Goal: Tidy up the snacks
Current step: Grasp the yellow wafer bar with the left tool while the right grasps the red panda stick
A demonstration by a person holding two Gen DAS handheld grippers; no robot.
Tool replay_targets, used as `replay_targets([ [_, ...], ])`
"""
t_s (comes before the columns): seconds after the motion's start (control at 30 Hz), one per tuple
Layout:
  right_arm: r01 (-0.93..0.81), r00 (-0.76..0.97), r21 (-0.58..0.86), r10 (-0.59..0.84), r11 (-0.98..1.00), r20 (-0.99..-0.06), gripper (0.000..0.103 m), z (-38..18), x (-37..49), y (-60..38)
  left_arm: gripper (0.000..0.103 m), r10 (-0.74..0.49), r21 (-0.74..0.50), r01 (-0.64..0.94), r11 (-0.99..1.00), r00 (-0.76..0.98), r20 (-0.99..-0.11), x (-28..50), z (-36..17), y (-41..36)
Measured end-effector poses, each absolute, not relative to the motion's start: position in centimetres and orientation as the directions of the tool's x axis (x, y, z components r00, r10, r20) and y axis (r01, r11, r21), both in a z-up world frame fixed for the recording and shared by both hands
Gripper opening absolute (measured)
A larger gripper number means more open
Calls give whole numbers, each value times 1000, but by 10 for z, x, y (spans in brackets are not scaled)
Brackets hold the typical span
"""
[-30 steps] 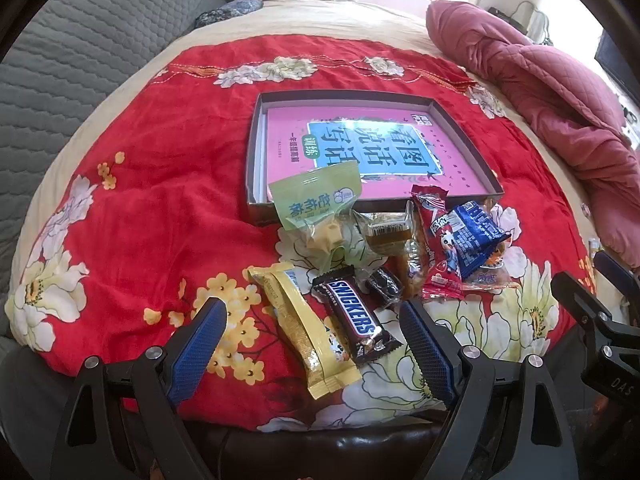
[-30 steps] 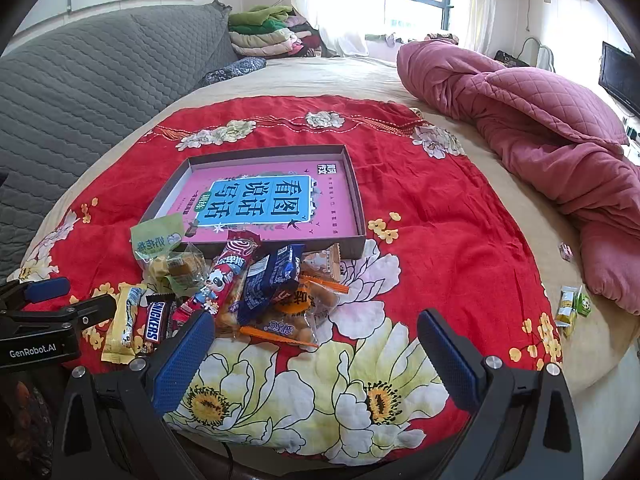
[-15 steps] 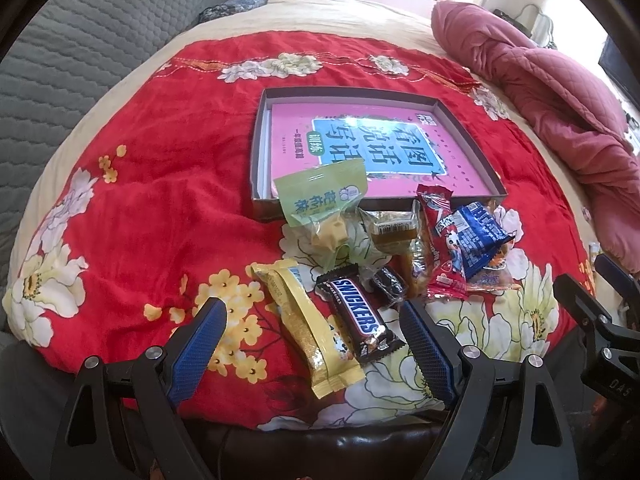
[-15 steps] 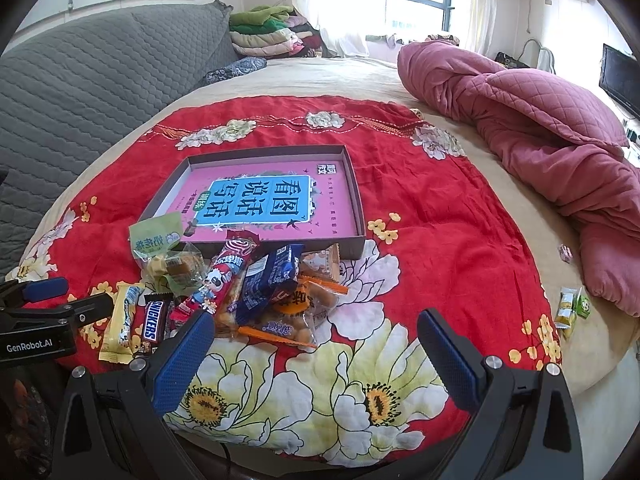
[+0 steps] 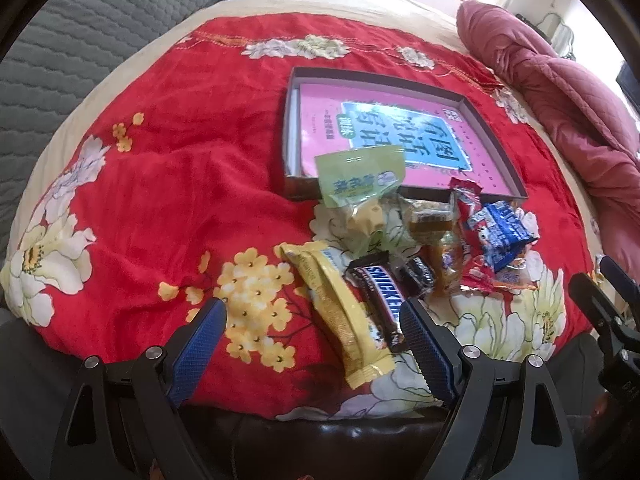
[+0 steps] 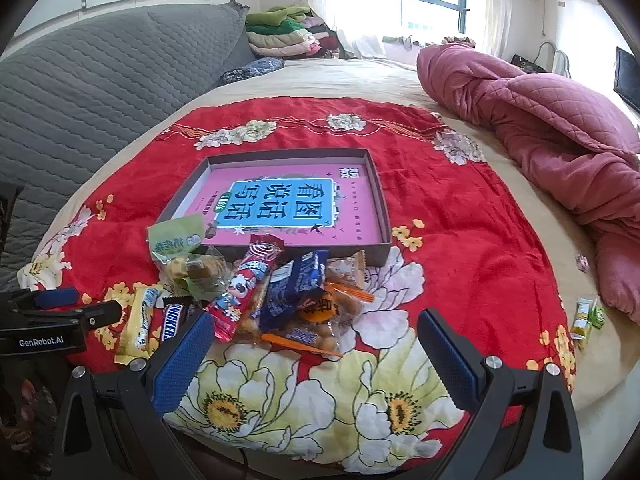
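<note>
Several snacks lie in a pile on the red floral blanket in front of a shallow grey box [image 5: 498, 148] [image 6: 382, 204] holding a pink book. The pile has a yellow bar [image 5: 344, 312] [image 6: 140, 322], a Snickers bar [image 5: 380, 300] [image 6: 173, 320], a green bag [image 5: 358, 180] [image 6: 172, 238], a red wrapper [image 6: 244, 284] and a blue pack [image 5: 500, 234] [image 6: 298, 284]. My left gripper [image 5: 312, 344] is open and empty, its jaws either side of the yellow bar and Snickers. My right gripper [image 6: 316, 360] is open and empty, just in front of the pile.
A rumpled pink quilt [image 6: 560, 120] lies at the right. A grey quilted sofa back [image 6: 92, 96] runs along the left, with folded clothes [image 6: 288, 36] behind. Two small green-yellow packets [image 6: 586, 316] lie off the blanket at the right edge.
My left gripper has tilted down and moved closer over the yellow bar and Snickers. The right gripper has barely moved. No snack has moved.
</note>
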State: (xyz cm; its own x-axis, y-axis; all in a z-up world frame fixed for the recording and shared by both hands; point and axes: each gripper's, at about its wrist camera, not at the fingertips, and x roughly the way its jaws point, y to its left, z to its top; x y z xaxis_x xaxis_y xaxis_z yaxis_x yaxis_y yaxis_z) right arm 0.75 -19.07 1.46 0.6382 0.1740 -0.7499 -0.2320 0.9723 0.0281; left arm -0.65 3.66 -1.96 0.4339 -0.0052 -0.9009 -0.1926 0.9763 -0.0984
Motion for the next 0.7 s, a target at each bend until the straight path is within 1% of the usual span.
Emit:
replay_targets([
  [0.13, -257, 627, 41, 199, 966, -753, 102, 13, 12, -184, 89, -16, -116, -215, 970, 415, -910, -5, -25, 45],
  [0.43, -316, 587, 63, 247, 947, -771, 102, 6, 21, -162, 89, -93, -178, -229, 957, 338, -936, 0, -50, 51],
  [0.57, -320, 567, 63, 244, 945, -786, 101, 1, 25, -153, 89, -116, -196, -242, 950, 311, -943, 5, -62, 52],
  [0.63, -323, 553, 64, 243, 944, -797, 96, -2, 30, -147, 89, -118, -198, -244, 949, 308, -944, 7, -66, 52],
  [0.7, -322, 544, 62, 238, 945, -805, 94, -6, 33, -142, 89, -129, -208, -238, 949, 307, -943, 10, -69, 50],
])
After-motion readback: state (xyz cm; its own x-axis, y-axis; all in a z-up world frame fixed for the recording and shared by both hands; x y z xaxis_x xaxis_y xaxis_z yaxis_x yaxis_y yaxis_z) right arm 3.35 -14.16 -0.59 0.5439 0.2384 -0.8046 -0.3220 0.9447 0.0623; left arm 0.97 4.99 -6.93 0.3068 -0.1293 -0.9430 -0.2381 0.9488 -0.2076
